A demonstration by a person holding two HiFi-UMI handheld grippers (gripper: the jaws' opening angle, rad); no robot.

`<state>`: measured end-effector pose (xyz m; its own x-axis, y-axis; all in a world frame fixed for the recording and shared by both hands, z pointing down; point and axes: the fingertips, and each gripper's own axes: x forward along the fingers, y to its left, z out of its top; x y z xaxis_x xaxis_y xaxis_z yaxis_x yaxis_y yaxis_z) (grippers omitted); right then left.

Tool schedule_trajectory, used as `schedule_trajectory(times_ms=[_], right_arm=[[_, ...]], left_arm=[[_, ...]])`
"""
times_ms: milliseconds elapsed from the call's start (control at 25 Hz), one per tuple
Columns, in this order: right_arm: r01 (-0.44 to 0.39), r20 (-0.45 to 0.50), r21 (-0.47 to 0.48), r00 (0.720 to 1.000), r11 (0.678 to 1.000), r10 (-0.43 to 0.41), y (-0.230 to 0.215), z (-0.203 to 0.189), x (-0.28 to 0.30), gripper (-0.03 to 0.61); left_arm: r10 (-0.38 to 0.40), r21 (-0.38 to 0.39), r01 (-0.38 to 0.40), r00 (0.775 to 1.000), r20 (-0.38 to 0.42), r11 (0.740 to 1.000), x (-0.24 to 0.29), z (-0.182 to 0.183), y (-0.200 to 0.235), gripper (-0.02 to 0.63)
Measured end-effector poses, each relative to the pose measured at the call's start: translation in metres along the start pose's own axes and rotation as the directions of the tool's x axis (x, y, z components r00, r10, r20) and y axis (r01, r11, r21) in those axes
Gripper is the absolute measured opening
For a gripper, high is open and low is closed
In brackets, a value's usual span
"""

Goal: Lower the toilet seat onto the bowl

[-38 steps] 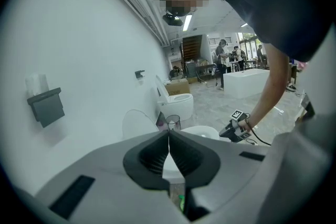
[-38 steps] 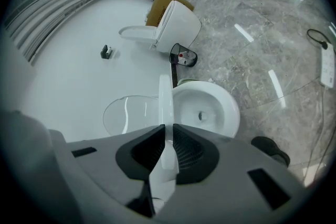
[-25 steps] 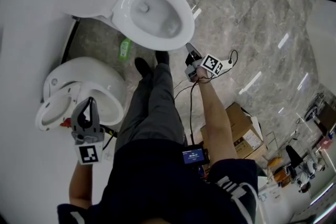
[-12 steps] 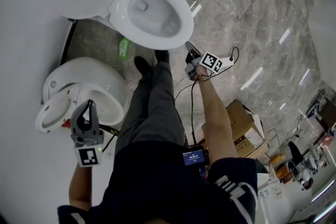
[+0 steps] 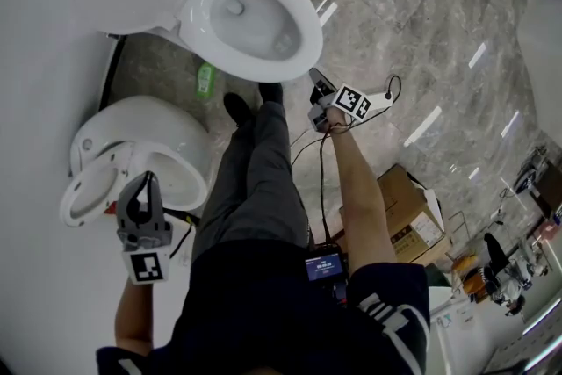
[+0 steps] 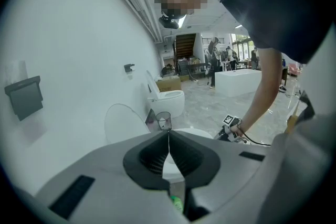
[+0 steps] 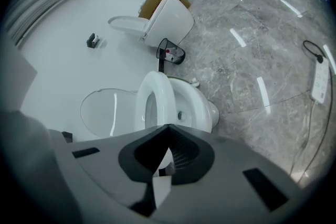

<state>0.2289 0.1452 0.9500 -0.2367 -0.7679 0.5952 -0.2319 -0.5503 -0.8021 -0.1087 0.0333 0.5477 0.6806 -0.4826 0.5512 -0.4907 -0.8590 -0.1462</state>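
Change vs. one second earlier, head view: small. The toilet bowl point(image 5: 309, 35) now sits a little further toward the upper left of the frame. The left gripper point(image 5: 149, 178) sits a touch lower in the frame. The right gripper point(image 5: 314, 76) keeps its place by the front of the bowl.

Task item: the toilet seat point(image 7: 164, 93) is not down. In the right gripper view it stands on edge as a white ring, between the raised lid point(image 7: 105, 112) at the wall and the open bowl.

Right gripper: fingers together, nothing between them. The tips point toward the seat and bowl. No contact with either is visible. In the head view it hangs over the grey marble floor point(image 5: 421, 22), just beside the bowl's front rim, with a black cable trailing back along the forearm.

Left gripper: fingers together, tips meeting in a point, nothing clamped. In the head view it is over a second toilet point(image 5: 140, 132) at lower left, well apart from the task toilet.

Other items:
- A green bottle point(image 5: 206, 82) lies on the floor between the two toilets.
- The person's dark shoes point(image 5: 237, 110) stand just in front of the bowl.
- A cardboard box point(image 5: 399, 202) stands on the floor at the person's right.
- A small bin point(image 7: 170, 52) stands beside the task toilet, with a third toilet point(image 7: 168, 18) beyond it.
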Motion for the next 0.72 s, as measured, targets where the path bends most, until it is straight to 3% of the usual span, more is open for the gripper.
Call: schedule_trajectory(times_ms=[720], right_arm=[[0.047,-0.009,0.017,0.999,0.999,-0.047,-0.029,0.001,0.015,0.018]], left_arm=[[-0.011,0.004,0.011,0.999,-0.036,1.0,0.01,-0.012,-0.003,0.025]])
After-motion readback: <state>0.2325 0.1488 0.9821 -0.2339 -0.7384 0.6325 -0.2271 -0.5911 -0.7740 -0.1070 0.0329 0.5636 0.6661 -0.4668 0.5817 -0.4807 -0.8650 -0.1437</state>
